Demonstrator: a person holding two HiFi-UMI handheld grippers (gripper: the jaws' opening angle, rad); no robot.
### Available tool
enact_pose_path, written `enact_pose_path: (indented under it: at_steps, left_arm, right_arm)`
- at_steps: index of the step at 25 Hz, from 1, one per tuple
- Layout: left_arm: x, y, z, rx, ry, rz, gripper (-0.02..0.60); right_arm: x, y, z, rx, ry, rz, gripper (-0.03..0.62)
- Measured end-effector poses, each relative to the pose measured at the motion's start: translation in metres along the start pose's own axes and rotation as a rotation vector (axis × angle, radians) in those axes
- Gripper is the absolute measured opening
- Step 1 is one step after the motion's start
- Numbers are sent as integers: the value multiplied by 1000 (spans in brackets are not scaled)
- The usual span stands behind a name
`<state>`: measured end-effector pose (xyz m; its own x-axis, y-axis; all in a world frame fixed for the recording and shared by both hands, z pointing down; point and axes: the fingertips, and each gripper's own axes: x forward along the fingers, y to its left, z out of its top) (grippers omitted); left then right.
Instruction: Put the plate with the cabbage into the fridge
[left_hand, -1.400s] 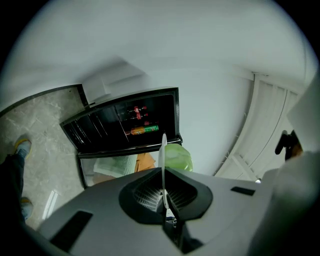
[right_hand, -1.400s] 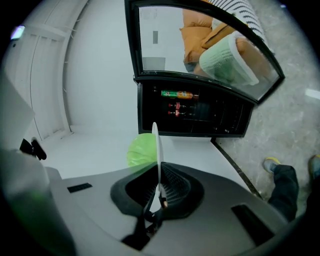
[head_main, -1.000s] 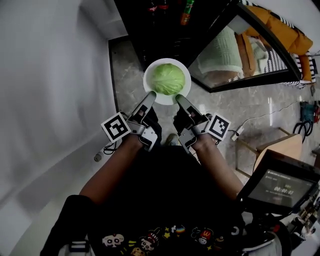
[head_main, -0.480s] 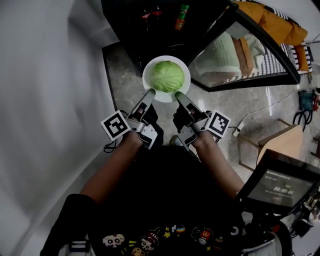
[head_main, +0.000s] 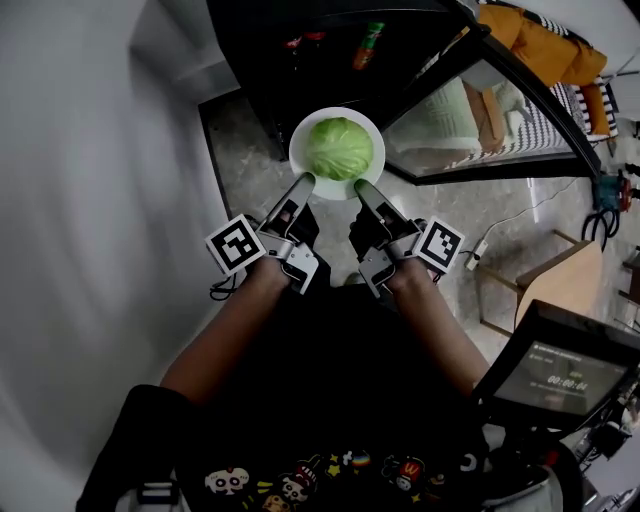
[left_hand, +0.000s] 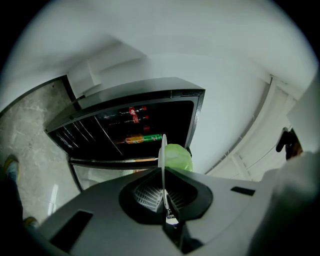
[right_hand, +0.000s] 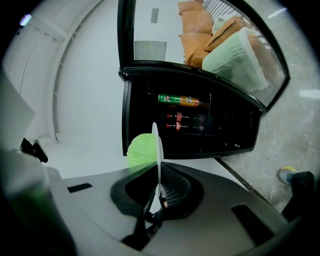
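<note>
Sitting on the white plate (head_main: 299, 152), the green cabbage (head_main: 339, 147) is held just before the open fridge (head_main: 300, 75) at 12 o'clock; left gripper (head_main: 303, 187) pinches the rim at 7 o'clock, right gripper (head_main: 362, 190) at 5 o'clock, both clamped tight

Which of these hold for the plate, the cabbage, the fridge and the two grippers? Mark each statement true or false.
1. The left gripper and the right gripper are each shut on the rim of the plate. True.
2. The cabbage lies on the floor. False: it sits on the plate.
3. The fridge has its door open. True.
4. The fridge is empty. False: bottles lie inside.
5. The plate rests on a fridge shelf. False: it is held up in front of the fridge.
</note>
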<state>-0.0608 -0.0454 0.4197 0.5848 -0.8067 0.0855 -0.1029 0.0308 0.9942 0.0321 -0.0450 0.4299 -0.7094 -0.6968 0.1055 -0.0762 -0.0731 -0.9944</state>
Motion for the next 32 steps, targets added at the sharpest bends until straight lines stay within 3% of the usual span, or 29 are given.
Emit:
enact_pose_path:
  at_steps: [12, 24, 28, 32]
  left_arm:
    - [1, 4, -1, -33, 15, 6, 15]
    - [-3, -5, 0, 20, -38, -13, 15]
    - [2, 0, -1, -39, 2, 1, 15]
    - [0, 0, 1, -32, -1, -1, 15]
  right_arm:
    - [-1, -2, 0, 5, -5, -32, 21]
    - [2, 2, 0, -15, 45, 19, 21]
    - [0, 0, 1, -7, 7, -30, 21]
    - [2, 2, -1, -8, 8, -25, 21]
